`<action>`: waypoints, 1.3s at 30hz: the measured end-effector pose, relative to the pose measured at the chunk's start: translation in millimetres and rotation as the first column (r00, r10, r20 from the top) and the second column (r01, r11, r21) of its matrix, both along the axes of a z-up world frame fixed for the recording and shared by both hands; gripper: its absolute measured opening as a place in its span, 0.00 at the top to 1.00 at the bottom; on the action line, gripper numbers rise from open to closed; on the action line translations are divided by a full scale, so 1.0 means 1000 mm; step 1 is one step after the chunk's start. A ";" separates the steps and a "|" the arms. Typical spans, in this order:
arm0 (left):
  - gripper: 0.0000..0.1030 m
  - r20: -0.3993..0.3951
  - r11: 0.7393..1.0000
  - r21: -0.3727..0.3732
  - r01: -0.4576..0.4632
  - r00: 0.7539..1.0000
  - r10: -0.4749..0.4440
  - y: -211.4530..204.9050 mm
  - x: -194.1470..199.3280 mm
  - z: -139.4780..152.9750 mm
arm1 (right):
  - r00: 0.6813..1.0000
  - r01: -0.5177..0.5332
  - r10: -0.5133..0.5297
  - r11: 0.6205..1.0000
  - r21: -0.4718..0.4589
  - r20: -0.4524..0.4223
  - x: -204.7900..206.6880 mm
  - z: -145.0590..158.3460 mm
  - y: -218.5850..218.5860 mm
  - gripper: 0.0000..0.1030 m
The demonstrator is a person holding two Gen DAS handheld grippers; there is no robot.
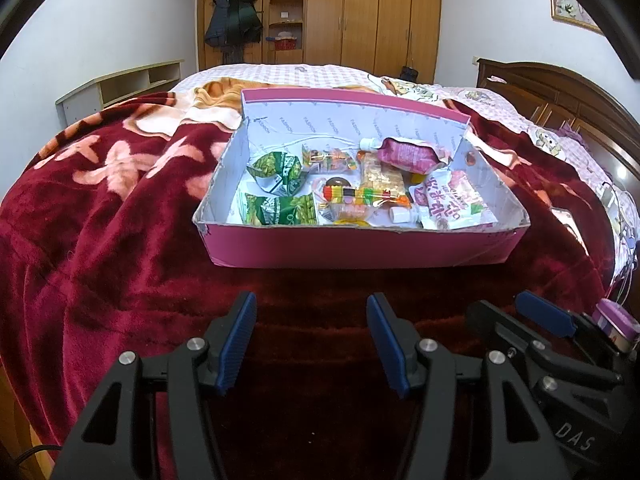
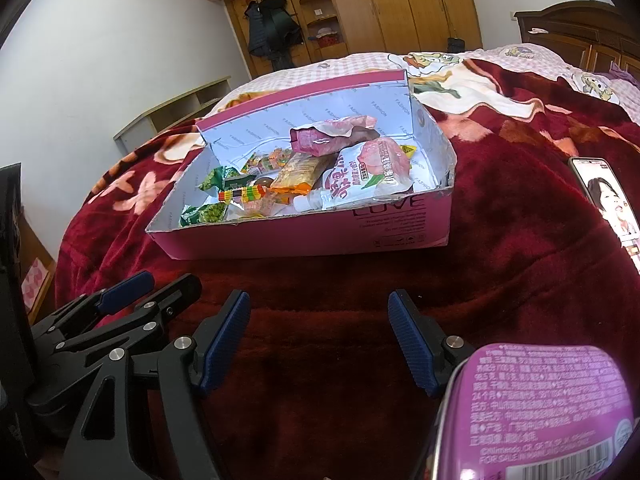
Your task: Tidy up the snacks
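Only right wrist view shows phone (image 2: 608,196) beside box (image 2: 304,236).

A plush, velvety dark red blanket (image 1: 100,248) is covering the bed, its pile looking soft and faintly shiny. On it a cardboard box (image 1: 360,248) is showing matt pink outside and pale printed paper lining inside, with rough torn edges. The snack packets (image 1: 280,208) inside are glinting like glossy plastic film and look crinkled. The left gripper (image 1: 312,344) and right gripper (image 2: 320,340) are showing matt black plastic frames, bright metal screw heads and ribbed blue pads (image 1: 240,340) that look rubbery. A purple tin (image 2: 540,412) is gleaming with a smooth printed surface. Behind, the wardrobe (image 1: 372,12) is showing smooth varnished wood.
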State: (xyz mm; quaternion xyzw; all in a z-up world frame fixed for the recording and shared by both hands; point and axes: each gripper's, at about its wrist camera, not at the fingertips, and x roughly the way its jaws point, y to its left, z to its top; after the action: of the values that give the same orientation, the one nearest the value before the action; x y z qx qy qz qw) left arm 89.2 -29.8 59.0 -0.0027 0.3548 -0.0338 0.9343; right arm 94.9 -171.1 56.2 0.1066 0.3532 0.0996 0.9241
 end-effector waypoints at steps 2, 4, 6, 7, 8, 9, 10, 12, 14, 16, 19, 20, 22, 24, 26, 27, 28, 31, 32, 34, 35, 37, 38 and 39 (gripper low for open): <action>0.41 0.002 1.000 0.001 0.001 1.000 -0.001 0.000 0.000 0.000 | 1.000 0.000 0.000 1.000 0.000 0.000 0.000 0.000 0.000 0.29; 0.41 0.003 1.000 0.003 0.001 1.000 -0.001 0.000 0.000 0.000 | 1.000 0.000 0.000 1.000 -0.001 0.000 0.000 0.000 0.000 0.29; 0.41 0.002 1.000 0.002 0.001 1.000 -0.001 0.000 0.000 0.000 | 1.000 0.000 0.000 1.000 0.000 0.000 0.000 0.000 0.000 0.29; 0.41 0.001 1.000 0.001 0.001 1.000 -0.001 0.000 0.000 0.000 | 1.000 -0.001 0.001 1.000 0.000 -0.001 0.000 0.000 0.000 0.29; 0.41 0.001 1.000 0.002 0.001 1.000 -0.001 0.000 0.000 0.000 | 1.000 0.000 0.000 1.000 0.001 0.000 0.000 0.000 0.000 0.29; 0.41 0.002 1.000 0.002 0.001 1.000 -0.001 0.000 0.000 0.000 | 1.000 0.000 0.000 1.000 0.001 -0.001 0.000 0.000 0.000 0.29; 0.41 0.002 1.000 0.002 0.001 1.000 -0.001 0.000 0.000 0.000 | 1.000 -0.001 0.001 1.000 0.001 -0.001 0.000 0.000 0.000 0.29; 0.41 0.002 1.000 0.002 0.001 1.000 -0.001 0.000 0.000 0.000 | 1.000 0.000 0.000 1.000 0.001 -0.001 0.000 0.000 0.000 0.29; 0.41 0.001 1.000 0.002 0.001 1.000 -0.001 0.000 0.000 0.000 | 1.000 0.000 0.000 1.000 0.001 -0.001 0.000 0.000 0.001 0.29; 0.41 0.002 1.000 0.001 0.001 1.000 -0.001 0.000 0.000 0.000 | 1.000 -0.001 0.001 1.000 0.001 -0.001 0.000 0.000 0.001 0.29; 0.41 0.001 1.000 0.002 0.001 1.000 -0.001 0.000 0.000 0.000 | 1.000 0.000 0.000 1.000 0.001 -0.001 0.000 0.000 0.001 0.29; 0.41 0.001 1.000 0.002 0.001 1.000 -0.001 0.000 0.000 0.000 | 1.000 -0.001 0.001 1.000 0.001 -0.001 0.000 0.000 0.000 0.29; 0.41 0.001 1.000 0.003 0.001 1.000 -0.001 0.000 0.000 0.000 | 1.000 0.000 0.000 1.000 0.002 -0.001 0.000 0.000 0.001 0.29; 0.41 0.001 1.000 0.002 0.001 1.000 -0.001 0.000 0.000 0.000 | 1.000 0.000 0.000 1.000 0.002 -0.001 0.000 0.000 0.000 0.29; 0.41 0.001 1.000 0.003 0.001 1.000 -0.001 0.000 0.000 0.000 | 1.000 0.000 0.000 1.000 0.002 -0.002 0.000 0.000 0.001 0.29; 0.41 0.001 1.000 0.003 0.001 1.000 -0.001 0.000 0.000 -0.001 | 1.000 0.000 0.000 1.000 0.001 -0.002 0.000 0.000 0.000 0.29; 0.41 0.000 1.000 0.002 0.001 1.000 -0.001 0.000 0.000 0.000 | 1.000 0.000 0.000 1.000 0.002 -0.003 0.000 0.000 0.001 0.29; 0.41 0.000 1.000 0.002 0.001 1.000 -0.001 0.000 0.000 0.000 | 1.000 -0.001 0.001 1.000 0.003 -0.005 -0.002 -0.001 0.002 0.29; 0.41 0.000 1.000 0.002 0.001 1.000 -0.001 0.000 0.000 0.000 | 1.000 -0.001 0.001 1.000 0.003 -0.004 -0.001 -0.001 0.001 0.29; 0.41 0.001 1.000 0.001 0.001 1.000 -0.001 0.000 0.000 0.000 | 1.000 0.000 0.000 1.000 0.003 -0.003 -0.002 0.000 0.002 0.29; 0.41 0.001 1.000 0.001 0.001 1.000 -0.001 0.000 0.000 0.000 | 1.000 0.000 0.000 1.000 0.003 -0.003 -0.002 -0.001 0.002 0.29; 0.41 0.001 1.000 0.002 0.001 1.000 -0.001 0.000 0.000 0.000 | 1.000 -0.001 0.001 1.000 0.003 -0.004 -0.001 -0.001 0.002 0.29; 0.41 0.000 1.000 0.002 0.000 1.000 0.000 0.000 0.000 0.000 | 1.000 -0.001 0.001 1.000 0.004 -0.004 -0.002 -0.001 0.002 0.29; 0.41 0.000 1.000 0.001 0.001 1.000 -0.001 0.000 0.000 0.000 | 1.000 -0.001 0.001 1.000 0.004 -0.004 -0.001 0.000 0.001 0.29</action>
State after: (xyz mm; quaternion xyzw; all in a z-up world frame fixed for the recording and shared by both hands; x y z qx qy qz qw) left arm 88.9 -29.6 58.6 -0.0022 0.3547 -0.0339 0.9344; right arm 93.9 -169.7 55.8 0.1083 0.3548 0.1004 0.9232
